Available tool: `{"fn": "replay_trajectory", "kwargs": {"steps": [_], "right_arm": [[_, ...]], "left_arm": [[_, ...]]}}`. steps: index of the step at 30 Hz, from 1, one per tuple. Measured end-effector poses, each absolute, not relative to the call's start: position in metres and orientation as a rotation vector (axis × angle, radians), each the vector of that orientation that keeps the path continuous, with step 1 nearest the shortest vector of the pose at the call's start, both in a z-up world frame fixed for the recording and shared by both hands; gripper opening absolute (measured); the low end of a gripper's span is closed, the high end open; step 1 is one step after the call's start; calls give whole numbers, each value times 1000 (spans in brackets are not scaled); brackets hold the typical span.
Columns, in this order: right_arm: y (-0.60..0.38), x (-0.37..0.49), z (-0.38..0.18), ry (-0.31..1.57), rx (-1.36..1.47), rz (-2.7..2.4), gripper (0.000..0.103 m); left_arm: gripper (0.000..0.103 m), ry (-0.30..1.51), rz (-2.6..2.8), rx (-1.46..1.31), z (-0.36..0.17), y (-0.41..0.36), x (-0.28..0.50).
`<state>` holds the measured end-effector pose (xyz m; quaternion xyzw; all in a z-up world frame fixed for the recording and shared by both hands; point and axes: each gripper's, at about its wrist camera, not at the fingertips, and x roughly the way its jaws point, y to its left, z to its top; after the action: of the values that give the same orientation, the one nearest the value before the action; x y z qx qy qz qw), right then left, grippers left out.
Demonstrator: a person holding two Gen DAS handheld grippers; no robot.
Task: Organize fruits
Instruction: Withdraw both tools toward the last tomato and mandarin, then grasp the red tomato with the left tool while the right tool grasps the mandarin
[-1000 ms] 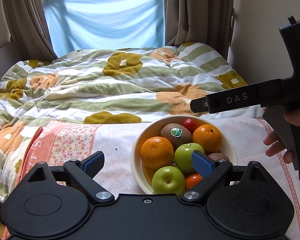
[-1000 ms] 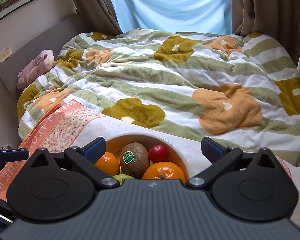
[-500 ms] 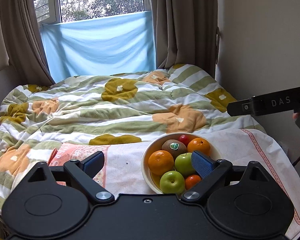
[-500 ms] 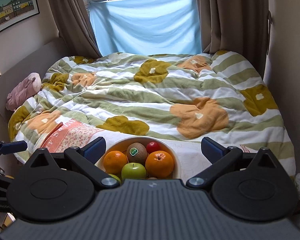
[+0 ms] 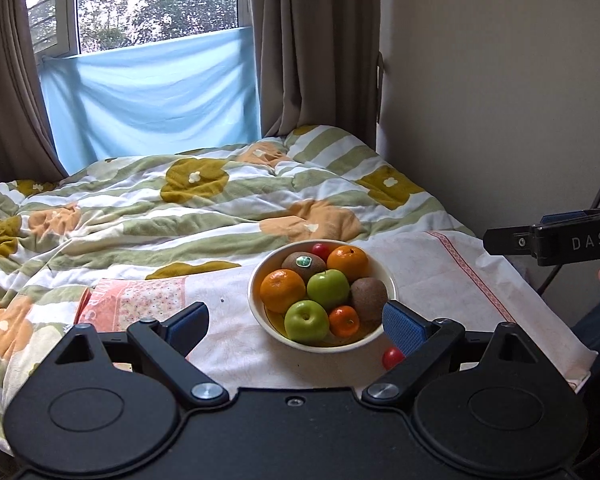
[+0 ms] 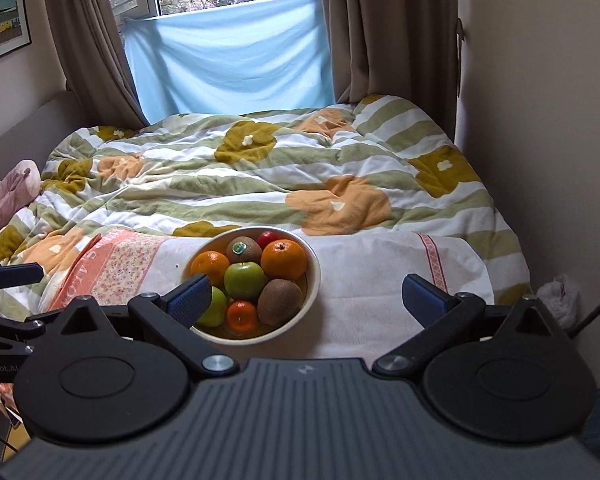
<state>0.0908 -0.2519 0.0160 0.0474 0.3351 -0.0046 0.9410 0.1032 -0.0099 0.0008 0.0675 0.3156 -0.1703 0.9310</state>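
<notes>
A cream bowl (image 5: 385, 275) (image 6: 313, 280) sits on a white towel (image 5: 440, 280) (image 6: 380, 276) at the foot of the bed. It holds oranges (image 5: 282, 290), green apples (image 5: 328, 289), kiwis (image 5: 369, 294), a small mandarin (image 5: 344, 321) and a red fruit (image 5: 320, 250). Another small red fruit (image 5: 392, 357) lies on the towel just outside the bowl, by my left gripper's right finger. The left gripper (image 5: 296, 326) is open and empty, short of the bowl. The right gripper (image 6: 306, 298) is open and empty too, bowl behind its left finger.
A green, orange and white floral quilt (image 5: 204, 208) covers the bed. A pink patterned cloth (image 5: 136, 300) lies left of the bowl. Curtains and a blue sheet (image 5: 152, 92) hang behind; a wall runs along the right. A pink soft toy (image 6: 8, 196) rests at the far left.
Both grippers have pulled back and up from the bowl, which now looks smaller. The red fruit on the towel has come into view. Both stay open.
</notes>
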Motion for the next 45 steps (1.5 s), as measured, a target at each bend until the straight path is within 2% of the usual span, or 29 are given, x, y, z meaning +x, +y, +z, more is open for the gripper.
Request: {"fn": "replay_trajectory", "kwargs": {"steps": [9, 12, 14, 18, 22, 28, 36, 38, 43, 45], "right_arm": [[-236, 58, -46, 793, 77, -37, 103], [-236, 57, -68, 823, 88, -27, 103], [-235, 60, -83, 849, 70, -23, 103], [-226, 63, -106, 869, -1, -11, 103], [-222, 67, -125, 893, -33, 3, 103], [-224, 78, -143, 912, -27, 17, 92], [-226, 88, -153, 920, -12, 36, 92], [-226, 90, -155, 921, -7, 40, 91], [-225, 94, -157, 924, 4, 50, 88], [-223, 95, -158, 925, -6, 53, 86]], "left_arm": [[96, 711, -457, 166, -35, -20, 108], [94, 736, -488, 168, -50, -29, 114], [88, 761, -510, 168, -62, -37, 119], [88, 810, -545, 152, -86, -52, 129], [79, 855, -563, 138, -108, -68, 141], [70, 900, -583, 134, -134, -91, 160], [57, 931, -605, 143, -151, -112, 176], [51, 937, -602, 155, -154, -115, 178], [48, 942, -613, 161, -159, -119, 180], [40, 939, -618, 169, -159, -121, 180]]}}
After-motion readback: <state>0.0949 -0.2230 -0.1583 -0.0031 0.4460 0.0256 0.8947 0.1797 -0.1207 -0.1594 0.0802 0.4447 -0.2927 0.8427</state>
